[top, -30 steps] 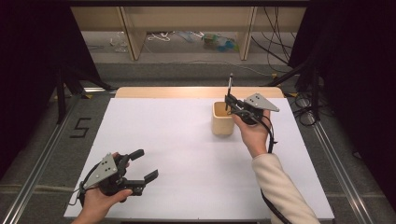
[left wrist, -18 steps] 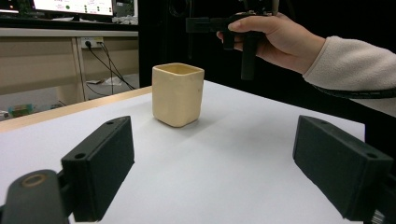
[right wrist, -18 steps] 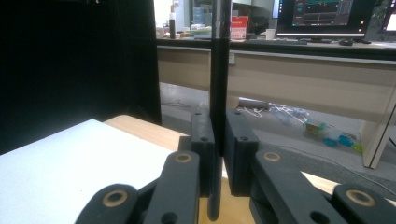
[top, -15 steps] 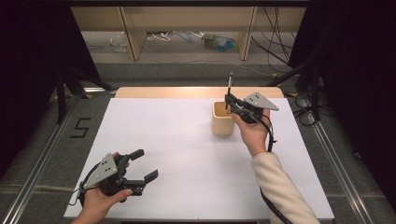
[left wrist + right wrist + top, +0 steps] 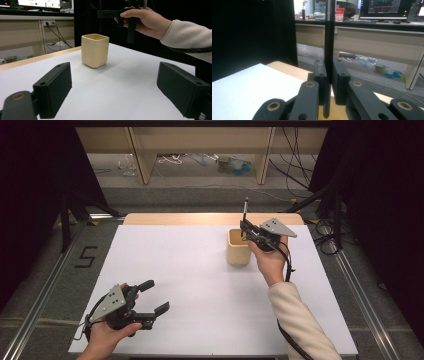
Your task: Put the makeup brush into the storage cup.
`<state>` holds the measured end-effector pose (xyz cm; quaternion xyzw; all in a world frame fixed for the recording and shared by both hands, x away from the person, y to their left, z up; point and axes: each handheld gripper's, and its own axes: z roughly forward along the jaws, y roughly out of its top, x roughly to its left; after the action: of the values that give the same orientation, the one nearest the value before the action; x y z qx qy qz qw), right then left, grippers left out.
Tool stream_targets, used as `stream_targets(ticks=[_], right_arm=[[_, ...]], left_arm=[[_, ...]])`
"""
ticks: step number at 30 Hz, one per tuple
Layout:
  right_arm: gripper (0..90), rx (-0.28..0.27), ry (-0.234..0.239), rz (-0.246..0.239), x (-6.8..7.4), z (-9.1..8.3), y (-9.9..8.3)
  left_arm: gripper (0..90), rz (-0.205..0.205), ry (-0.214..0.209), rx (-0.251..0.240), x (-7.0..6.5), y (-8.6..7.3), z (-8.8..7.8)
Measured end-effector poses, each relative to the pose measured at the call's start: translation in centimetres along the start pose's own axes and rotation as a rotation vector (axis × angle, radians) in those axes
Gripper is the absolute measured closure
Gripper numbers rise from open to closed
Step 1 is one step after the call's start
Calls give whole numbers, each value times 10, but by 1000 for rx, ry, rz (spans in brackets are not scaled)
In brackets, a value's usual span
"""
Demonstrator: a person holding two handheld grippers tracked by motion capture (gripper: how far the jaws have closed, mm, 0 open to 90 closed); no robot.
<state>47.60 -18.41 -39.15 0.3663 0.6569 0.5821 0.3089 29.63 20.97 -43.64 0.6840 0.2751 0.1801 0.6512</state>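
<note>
Where white tabletop [image 5: 200,270] ends, grey floor [image 5: 200,200], desks [image 5: 200,140]

- Even overhead light makes the white bench [image 5: 200,285] bright, nearly glaring; surroundings fall to black.
- Shadows are soft and faint.
- Near parts of the tool views are slightly blurred.

White table surface [image 5: 200,270] with a wooden edge strip [image 5: 190,219] along its far side, standing on grey floor marked with a black "5" [image 5: 86,256]. Beyond it, pale wooden desk legs [image 5: 141,155], loose cables [image 5: 300,165] and coloured litter [image 5: 235,165]; monitors [image 5: 387,8] stand on a desk.
</note>
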Motion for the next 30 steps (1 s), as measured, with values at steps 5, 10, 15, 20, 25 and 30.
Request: stream_targets(ticks=[5,10,15,20,25,30], right_arm=[[841,4,-3,-2,-1,1,0],[842,14,2,0,-1,2,0],[841,1,-8,-4,-2,4,0],[841,9,-8,-2,-2,5,0],[841,2,-12,-3,-2,7,0],[841,20,-6,-1,-2,7,0]], left_arm=[[124,4,-2,-1,0,0,0],[125,4,-1,-1,0,0,0],[125,5,0,0,0,0,0],[125,4,-1,0,0,0,0],[125,4,-1,0,0,0,0],[125,7,-5,-1,1,0,0]])
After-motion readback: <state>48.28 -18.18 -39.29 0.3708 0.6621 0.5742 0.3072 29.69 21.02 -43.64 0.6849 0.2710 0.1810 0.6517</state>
